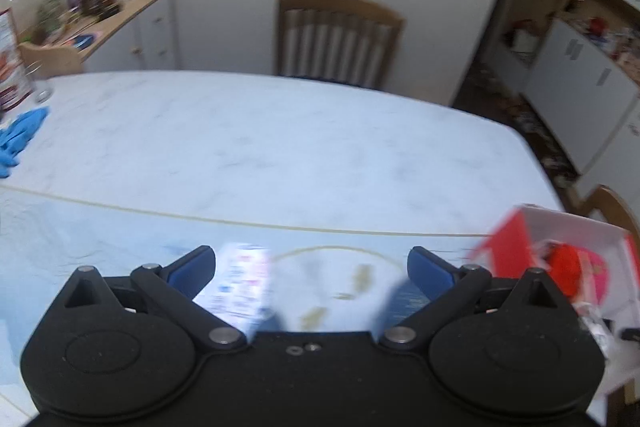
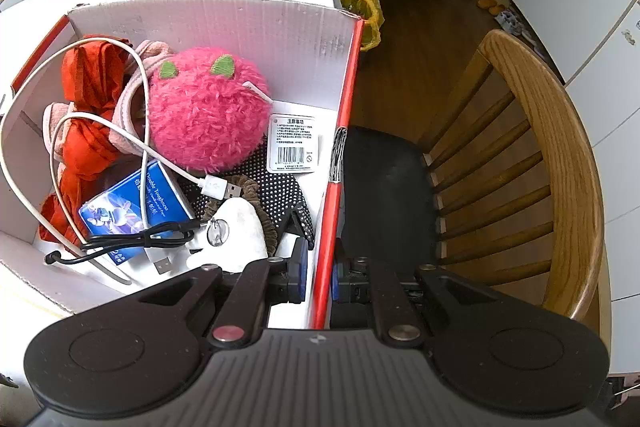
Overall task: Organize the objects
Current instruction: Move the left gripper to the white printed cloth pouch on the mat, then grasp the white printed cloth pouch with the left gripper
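My right gripper (image 2: pixel 319 277) is shut on the right wall of a red and white cardboard box (image 2: pixel 340 131), one finger inside, one outside. The box holds a fluffy pink toy (image 2: pixel 208 115), orange cloth (image 2: pixel 86 143), a blue packet (image 2: pixel 132 207), white (image 2: pixel 24 163) and black (image 2: pixel 140 239) cables, a white card (image 2: pixel 292 143) and a dotted black pouch (image 2: pixel 280 183). My left gripper (image 1: pixel 310 267) is open above the table (image 1: pixel 240 147). A small white printed pack (image 1: pixel 240 287) lies by its left finger. The box (image 1: pixel 560 259) shows at the right.
Blue gloves (image 1: pixel 20 139) lie at the table's left edge. A chair (image 1: pixel 336 35) stands behind the table, another wooden chair (image 2: pixel 540 155) right of the box. A sideboard (image 1: pixel 120 15) with clutter is at the back left. A yellow bag (image 2: pixel 360 7) sits on the floor.
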Available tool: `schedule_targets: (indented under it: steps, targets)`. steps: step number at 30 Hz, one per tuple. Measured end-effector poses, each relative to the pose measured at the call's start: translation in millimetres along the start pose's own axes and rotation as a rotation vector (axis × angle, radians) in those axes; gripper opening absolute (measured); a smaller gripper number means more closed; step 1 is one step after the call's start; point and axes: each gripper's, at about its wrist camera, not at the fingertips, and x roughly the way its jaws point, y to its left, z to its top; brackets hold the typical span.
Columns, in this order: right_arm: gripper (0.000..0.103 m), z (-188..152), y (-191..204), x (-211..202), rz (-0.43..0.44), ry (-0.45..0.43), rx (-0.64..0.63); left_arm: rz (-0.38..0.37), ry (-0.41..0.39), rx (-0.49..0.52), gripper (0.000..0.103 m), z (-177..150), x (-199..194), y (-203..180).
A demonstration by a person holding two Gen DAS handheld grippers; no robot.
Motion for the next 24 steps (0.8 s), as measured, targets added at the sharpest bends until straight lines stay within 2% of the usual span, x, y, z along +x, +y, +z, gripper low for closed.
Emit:
schedule_targets:
  steps: [3, 9, 18, 24]
  targets:
    - [0.011, 0.2, 0.7, 0.6, -0.006, 0.005, 0.003, 0.048, 0.038, -0.030, 0.102, 1.1, 19.7, 23.2]
    - [0.011, 0.5, 2.1, 0.7, -0.022, 0.014, 0.002, 0.037, 0.139, -0.065, 0.102, -14.0, 62.5, 43.0]
    - [0.011, 4.2, 4.9, 3.1, -0.036, 0.025, 0.018, 0.074, 0.194, -0.079, 0.101, -16.8, 97.9, 49.0]
    - [0.011, 4.7, 5.9, 4.5, -0.043, 0.032, 0.020, 0.073, 0.218, -0.097, 0.095, -19.3, 112.1, 53.8]
